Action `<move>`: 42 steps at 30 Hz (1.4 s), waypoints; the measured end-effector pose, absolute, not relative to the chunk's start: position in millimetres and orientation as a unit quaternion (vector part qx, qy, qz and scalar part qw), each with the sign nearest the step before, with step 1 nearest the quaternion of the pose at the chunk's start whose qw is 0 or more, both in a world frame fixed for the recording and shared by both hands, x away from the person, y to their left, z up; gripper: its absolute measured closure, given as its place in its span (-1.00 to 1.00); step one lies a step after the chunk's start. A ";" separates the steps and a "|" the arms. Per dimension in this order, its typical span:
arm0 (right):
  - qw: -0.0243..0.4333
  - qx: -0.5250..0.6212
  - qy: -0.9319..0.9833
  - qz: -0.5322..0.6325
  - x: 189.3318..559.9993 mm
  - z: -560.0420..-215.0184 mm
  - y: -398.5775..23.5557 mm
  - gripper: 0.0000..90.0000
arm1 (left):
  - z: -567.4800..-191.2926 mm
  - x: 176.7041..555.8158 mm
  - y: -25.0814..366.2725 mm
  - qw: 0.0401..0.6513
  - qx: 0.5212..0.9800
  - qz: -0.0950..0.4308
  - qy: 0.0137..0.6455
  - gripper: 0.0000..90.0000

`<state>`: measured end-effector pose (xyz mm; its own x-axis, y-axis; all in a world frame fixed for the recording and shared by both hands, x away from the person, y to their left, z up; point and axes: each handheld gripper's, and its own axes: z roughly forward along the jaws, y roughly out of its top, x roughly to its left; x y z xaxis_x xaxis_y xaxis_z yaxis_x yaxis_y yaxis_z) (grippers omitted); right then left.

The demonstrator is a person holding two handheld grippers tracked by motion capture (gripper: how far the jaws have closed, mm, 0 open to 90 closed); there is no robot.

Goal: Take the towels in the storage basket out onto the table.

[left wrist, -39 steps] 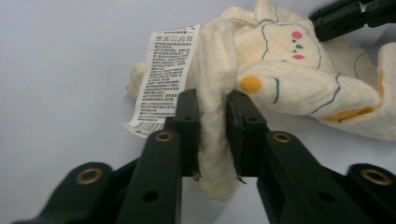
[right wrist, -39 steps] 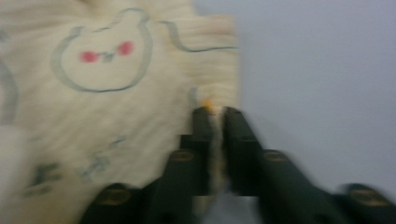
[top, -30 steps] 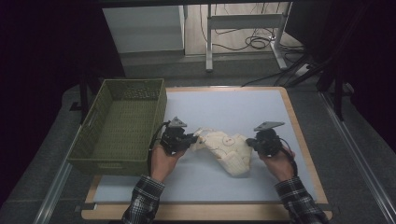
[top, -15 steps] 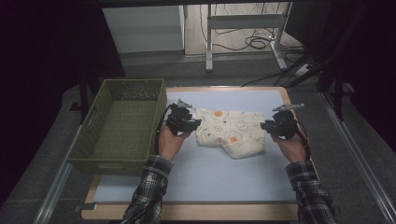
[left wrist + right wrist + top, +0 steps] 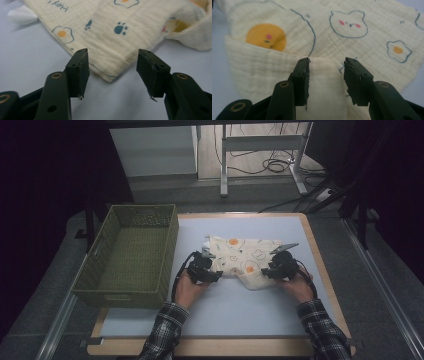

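Left tool [image 5: 113, 65]: my jaws stand about half apart and have just been opening; a corner of the cloth [image 5: 130, 32] lies between them but the pads do not press on it. Nothing held.

Right tool [image 5: 326, 72]: jaws somewhat apart, likewise just been opening; a soft fold of the cloth bulges up between them, the left pad brushing it at most, no squeeze. Nothing held.

Item: one cloth [image 5: 243, 260], cream, printed with fried eggs, paw marks and a bear face. Lies partly spread, partly folded over on the pale surface [image 5: 235, 305], between my two tools, just beside the green basket [image 5: 131, 257].

Handling, as I judge it: light, limp, crinkled weave, not slippery, not fragile. It will sag and crease wherever unsupported, and layers may cling together. Best taken at a hemmed corner or edge, a corner per tool, pinching a single layer, so it hangs flat. A grip on the bulged fold would likely catch both layers.
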<state>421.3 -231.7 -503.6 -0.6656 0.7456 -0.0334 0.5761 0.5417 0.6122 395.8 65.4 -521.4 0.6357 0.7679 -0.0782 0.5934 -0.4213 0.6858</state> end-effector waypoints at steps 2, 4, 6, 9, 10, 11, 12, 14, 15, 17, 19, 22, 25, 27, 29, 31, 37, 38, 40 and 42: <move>0.138 0.383 0.869 0.280 422.2 -508.2 -230.3 0.70 | -527.9 399.6 64.0 0.354 0.833 0.113 0.409 0.39; 0.140 0.382 0.871 0.274 421.0 -506.9 -229.9 0.84 | -529.0 399.9 64.1 0.355 0.835 0.110 0.405 0.60; 0.147 0.374 0.875 0.271 413.8 -498.4 -230.4 0.95 | -522.1 398.1 66.2 0.364 0.834 0.111 0.399 0.90; 0.154 0.369 0.871 0.285 406.4 -489.0 -233.9 0.95 | -509.7 396.3 70.3 0.372 0.832 0.117 0.396 0.91; 0.157 0.368 0.868 0.293 402.2 -483.5 -236.4 0.95 | -501.8 395.6 72.9 0.376 0.830 0.119 0.394 0.92; 0.161 0.368 0.865 0.302 397.6 -477.9 -239.3 0.95 | -493.7 395.1 75.4 0.381 0.828 0.123 0.394 0.93; 0.163 0.367 0.861 0.312 392.9 -472.2 -242.7 0.95 | -485.6 395.1 77.5 0.384 0.826 0.127 0.392 0.93; 0.162 0.364 0.856 0.329 383.3 -462.2 -248.7 0.95 | -469.7 396.7 80.5 0.387 0.824 0.137 0.390 0.94; 0.166 0.358 0.853 0.341 372.6 -453.9 -253.9 0.95 | -462.7 398.4 81.4 0.389 0.822 0.141 0.390 0.93; 0.169 0.356 0.853 0.344 367.1 -450.2 -256.4 0.95 | -451.4 404.6 82.0 0.387 0.823 0.144 0.391 0.92; 0.169 0.352 0.850 0.352 355.2 -445.3 -262.4 0.95 | -447.1 413.7 79.2 0.381 0.823 0.148 0.394 0.90; 0.167 0.352 0.849 0.356 338.3 -450.0 -272.8 0.93 | -466.8 435.2 65.8 0.343 0.837 0.144 0.401 0.60; 0.161 0.355 0.854 0.344 331.4 -461.3 -277.4 0.88 | -482.4 438.7 60.3 0.330 0.839 0.146 0.407 0.29; 0.147 0.362 0.859 0.330 325.1 -477.0 -283.2 0.81 | -493.2 436.4 59.4 0.332 0.836 0.143 0.413 0.16; 0.144 0.364 0.862 0.323 320.3 -486.1 -287.8 0.73 | -495.5 428.8 63.3 0.346 0.829 0.139 0.417 0.09; 0.141 0.368 0.860 0.323 315.5 -489.5 -292.6 0.64 | -492.2 417.5 69.3 0.369 0.819 0.133 0.418 -0.01; 0.149 0.369 0.849 0.347 311.3 -475.2 -294.3 0.54 | -482.3 378.4 86.6 0.396 0.808 0.138 0.413 -0.20; 0.150 0.366 0.849 0.350 311.8 -473.4 -293.1 0.53 | -484.4 372.0 88.8 0.398 0.810 0.128 0.412 -0.20; 0.150 0.363 0.846 0.360 313.8 -469.6 -288.5 0.50 | -491.0 363.9 89.6 0.390 0.816 0.125 0.409 -0.21; 0.153 0.359 0.847 0.360 316.1 -467.7 -282.7 0.44 | -499.1 361.9 89.5 0.379 0.820 0.123 0.412 -0.22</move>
